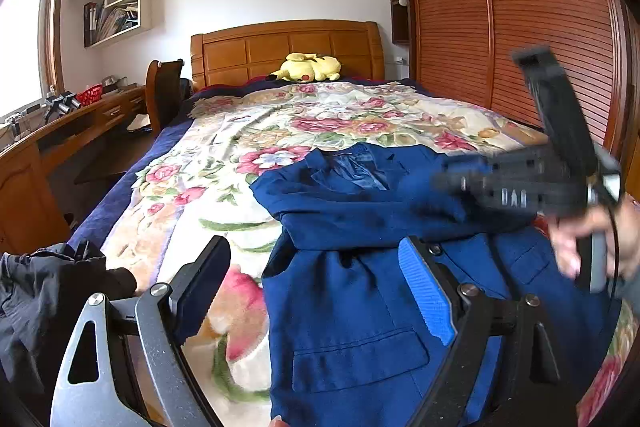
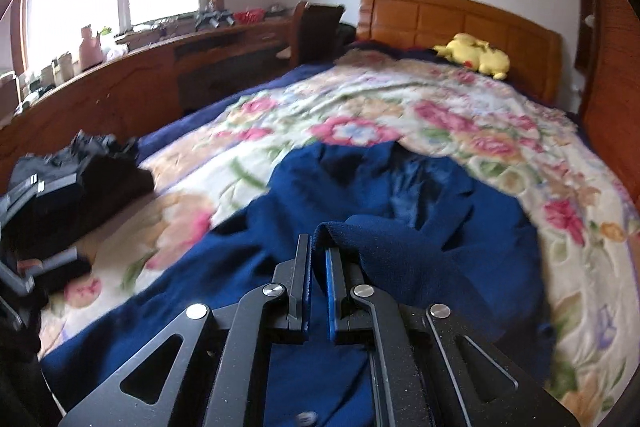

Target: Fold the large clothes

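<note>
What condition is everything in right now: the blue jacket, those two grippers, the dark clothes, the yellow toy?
Blue jacket: spread front-up on the bed, one edge lifted.
Right gripper: nearly shut, pinching a fold of the jacket.
Left gripper: wide open, holding nothing.
Dark clothes: piled at the bed's edge.
Yellow plush toy: lying by the headboard.

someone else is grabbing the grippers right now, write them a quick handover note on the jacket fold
Left gripper: open, empty, above the blue jacket.
Right gripper: nearly closed on a fold of the jacket's cloth, carried over the jacket body.
Jacket: lies front up on the floral blanket, collar toward the headboard. Dark clothes sit at the bed's left edge.
Done: one side brought inward.
Left: lay that fold down, fold the other side, then fold lengthwise.
</note>
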The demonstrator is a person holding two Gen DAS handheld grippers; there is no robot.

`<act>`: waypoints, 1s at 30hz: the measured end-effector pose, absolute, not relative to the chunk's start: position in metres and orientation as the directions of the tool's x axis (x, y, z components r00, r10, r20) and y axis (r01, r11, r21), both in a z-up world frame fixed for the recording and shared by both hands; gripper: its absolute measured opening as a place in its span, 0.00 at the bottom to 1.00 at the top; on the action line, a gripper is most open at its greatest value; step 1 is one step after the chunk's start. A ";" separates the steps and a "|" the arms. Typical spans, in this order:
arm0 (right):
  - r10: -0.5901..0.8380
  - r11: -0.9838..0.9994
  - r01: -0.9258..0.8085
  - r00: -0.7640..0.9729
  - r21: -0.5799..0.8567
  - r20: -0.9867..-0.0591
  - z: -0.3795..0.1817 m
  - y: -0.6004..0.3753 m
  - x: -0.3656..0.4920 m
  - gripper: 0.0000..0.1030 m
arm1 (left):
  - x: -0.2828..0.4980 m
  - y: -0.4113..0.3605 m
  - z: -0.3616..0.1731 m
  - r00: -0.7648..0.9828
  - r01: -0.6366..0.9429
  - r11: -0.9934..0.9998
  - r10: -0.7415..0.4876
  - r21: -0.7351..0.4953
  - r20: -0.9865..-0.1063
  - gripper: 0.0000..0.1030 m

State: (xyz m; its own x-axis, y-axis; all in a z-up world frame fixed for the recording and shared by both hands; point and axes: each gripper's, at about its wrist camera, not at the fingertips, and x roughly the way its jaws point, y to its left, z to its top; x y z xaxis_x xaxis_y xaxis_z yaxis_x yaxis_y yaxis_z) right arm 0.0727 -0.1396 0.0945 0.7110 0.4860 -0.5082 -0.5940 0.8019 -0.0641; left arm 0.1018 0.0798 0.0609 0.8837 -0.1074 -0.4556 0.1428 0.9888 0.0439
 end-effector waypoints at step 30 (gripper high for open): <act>0.371 0.864 -0.503 0.679 -0.033 -0.634 0.041 -0.145 0.118 0.70 | 0.100 0.067 0.057 0.879 0.172 0.984 -0.130 0.050 -0.459 0.84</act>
